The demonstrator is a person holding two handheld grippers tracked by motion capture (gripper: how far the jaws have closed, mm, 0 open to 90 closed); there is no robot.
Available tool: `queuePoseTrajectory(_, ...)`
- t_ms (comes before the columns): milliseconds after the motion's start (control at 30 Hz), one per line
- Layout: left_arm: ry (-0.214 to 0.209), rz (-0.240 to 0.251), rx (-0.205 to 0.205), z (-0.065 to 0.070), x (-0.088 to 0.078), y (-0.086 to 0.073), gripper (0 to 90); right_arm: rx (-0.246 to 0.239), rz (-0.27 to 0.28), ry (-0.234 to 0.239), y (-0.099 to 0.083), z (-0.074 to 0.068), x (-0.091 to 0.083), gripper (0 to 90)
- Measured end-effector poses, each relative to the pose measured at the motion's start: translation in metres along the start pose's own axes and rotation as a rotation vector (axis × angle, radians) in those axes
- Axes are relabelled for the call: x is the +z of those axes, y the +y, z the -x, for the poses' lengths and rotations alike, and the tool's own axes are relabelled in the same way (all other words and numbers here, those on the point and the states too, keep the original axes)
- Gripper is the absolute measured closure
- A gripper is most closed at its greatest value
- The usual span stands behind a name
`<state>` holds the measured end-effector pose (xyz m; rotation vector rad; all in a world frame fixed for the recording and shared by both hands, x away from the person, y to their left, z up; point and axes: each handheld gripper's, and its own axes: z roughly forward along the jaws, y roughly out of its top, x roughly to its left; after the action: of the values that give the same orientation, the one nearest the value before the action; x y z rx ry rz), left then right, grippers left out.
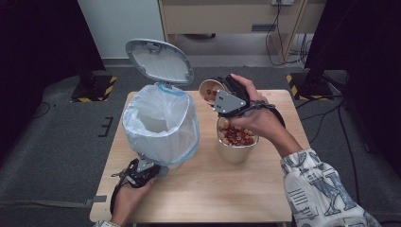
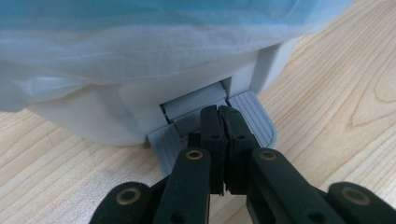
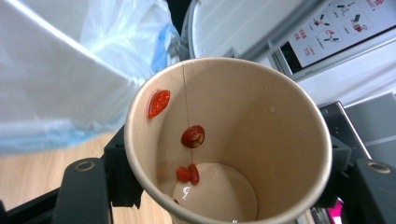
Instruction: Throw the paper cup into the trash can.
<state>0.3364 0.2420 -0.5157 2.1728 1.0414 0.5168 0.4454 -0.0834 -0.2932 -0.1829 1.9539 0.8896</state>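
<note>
**Pedal pressed, paper cup tipped beside the open bin**

At the lower left of the high view, the left gripper is seen low on the pale wooden table, against the foot of the small white pedal bin lined with a white and blue plastic bag. In the left gripper view its two black jaws are shown closed together with nothing between them, their tips resting on the ribbed grey foot pedal at the base of the bin. The grey oval lid is seen standing raised behind the bin's mouth, toward the upper left of the high view.

Right of the bin, near the middle of the frame, a larger beige paper cup filled with small red pieces is seen standing upright on the table. Just above and behind it, the right gripper is held in the air, and a smaller brown paper cup is gripped in it, tipped on its side with its mouth toward the camera. In the right gripper view the jaws are shown narrowed onto the cup's wall from either side, and the cup is seen nearly empty, with a few wet red pieces stuck to its inner wall and bottom. The bag-lined bin is seen at the upper left of that view.
</note>
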Motion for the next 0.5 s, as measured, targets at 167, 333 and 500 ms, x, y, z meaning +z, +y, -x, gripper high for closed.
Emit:
queuePoseTrajectory(167,0.0,0.0,-0.001,0.0,0.0,0.0,87.9,0.038,0.02,0.018,0.007,0.001,0.004,30.4)
queuePoseTrajectory(333,-0.002,0.001,-0.002,0.0,0.0,0.0,87.8,0.072,0.048,0.036,0.019,0.003,0.009,30.4)
queuePoseTrajectory(500,-0.002,0.0,-0.002,0.0,0.0,0.0,87.9,0.072,0.056,0.044,0.026,0.002,0.012,30.4)
